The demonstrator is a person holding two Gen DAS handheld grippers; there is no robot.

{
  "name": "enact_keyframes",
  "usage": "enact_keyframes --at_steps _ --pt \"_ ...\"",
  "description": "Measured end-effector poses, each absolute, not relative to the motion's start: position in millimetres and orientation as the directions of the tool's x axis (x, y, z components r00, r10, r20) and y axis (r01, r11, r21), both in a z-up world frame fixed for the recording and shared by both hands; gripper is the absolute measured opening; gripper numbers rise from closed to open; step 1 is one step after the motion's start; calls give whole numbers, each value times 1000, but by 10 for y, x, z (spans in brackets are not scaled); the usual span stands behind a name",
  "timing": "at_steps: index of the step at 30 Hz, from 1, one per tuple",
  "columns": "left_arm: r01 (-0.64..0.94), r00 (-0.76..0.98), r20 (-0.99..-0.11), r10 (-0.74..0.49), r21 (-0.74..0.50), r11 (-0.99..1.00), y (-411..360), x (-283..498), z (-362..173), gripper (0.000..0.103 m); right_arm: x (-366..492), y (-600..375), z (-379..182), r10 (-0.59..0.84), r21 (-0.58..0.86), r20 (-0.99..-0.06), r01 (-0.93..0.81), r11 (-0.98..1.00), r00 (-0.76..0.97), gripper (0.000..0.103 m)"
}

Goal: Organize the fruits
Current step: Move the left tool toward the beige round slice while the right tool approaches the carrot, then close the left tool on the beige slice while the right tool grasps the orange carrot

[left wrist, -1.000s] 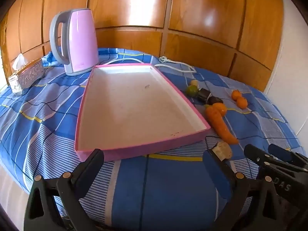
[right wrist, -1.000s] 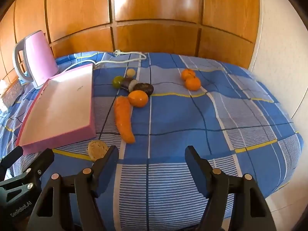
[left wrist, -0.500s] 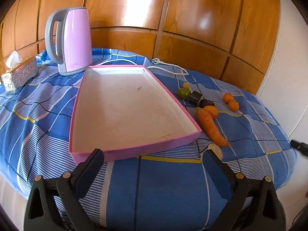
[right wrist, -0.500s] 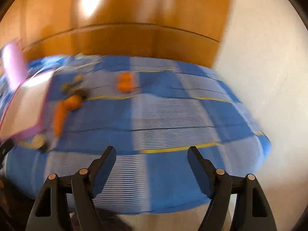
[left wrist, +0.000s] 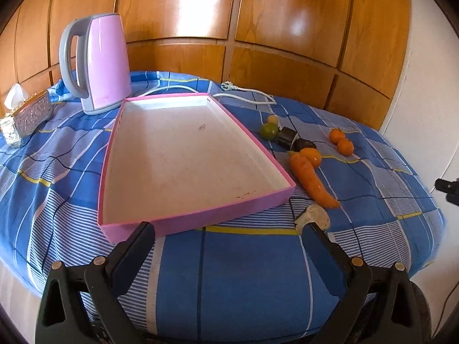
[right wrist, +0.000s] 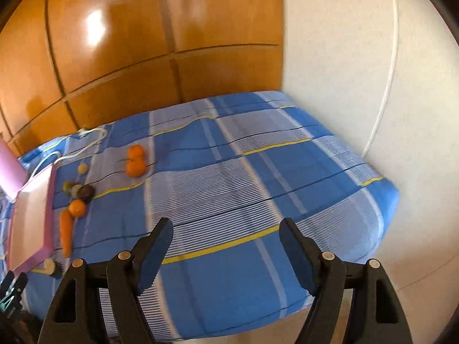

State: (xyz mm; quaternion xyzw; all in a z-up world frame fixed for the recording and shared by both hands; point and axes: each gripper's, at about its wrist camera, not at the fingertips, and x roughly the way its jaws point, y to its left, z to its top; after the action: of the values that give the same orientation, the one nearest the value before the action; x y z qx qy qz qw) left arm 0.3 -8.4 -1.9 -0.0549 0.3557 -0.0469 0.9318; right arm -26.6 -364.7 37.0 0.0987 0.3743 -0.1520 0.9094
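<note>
Swung away to the right since a second ago, the right claw (right wrist: 225, 250) now hangs spread over bare blue checked cloth (right wrist: 258, 177), with the fruit far off at its left. On the tabletop, left to right: pink kettle (left wrist: 97, 63), pink tray (left wrist: 109, 157), then lime (left wrist: 269, 131), carrot (left wrist: 309, 177), orange (left wrist: 311, 156) and two tangerines (left wrist: 341, 142) just beside it. Nearer, the left claw (left wrist: 229, 240) hovers spread, gripping nothing

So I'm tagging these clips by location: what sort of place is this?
Probably a home room: wooden wall panels, a table under a blue plaid cloth, and a pink electric kettle beside a tissue box.
</note>
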Motion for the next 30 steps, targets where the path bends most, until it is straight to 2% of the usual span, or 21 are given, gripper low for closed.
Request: enact_keyframes --at_steps 6,14,22,25,30 --pt "41 743 -660 -116 -127 991 -86 10 -32 103 -60 -3180 161 -93 96 -735 239 966 672 78" --pt "79 699 -678 -227 -243 967 -23 70 -111 103 236 -2411 -193 77 161 -790 85 983 608 80" --pt "133 750 -628 -208 -166 977 -189 -9 -40 103 242 -2251 -229 116 173 -800 41 984 588 78" --pt "121 740 -648 -181 -136 983 -203 -2 -46 103 223 -2295 -220 126 196 -801 57 979 585 73" --pt "96 744 -650 -157 -129 987 -153 -6 -23 103 245 -2236 -213 113 178 -809 56 983 577 73"
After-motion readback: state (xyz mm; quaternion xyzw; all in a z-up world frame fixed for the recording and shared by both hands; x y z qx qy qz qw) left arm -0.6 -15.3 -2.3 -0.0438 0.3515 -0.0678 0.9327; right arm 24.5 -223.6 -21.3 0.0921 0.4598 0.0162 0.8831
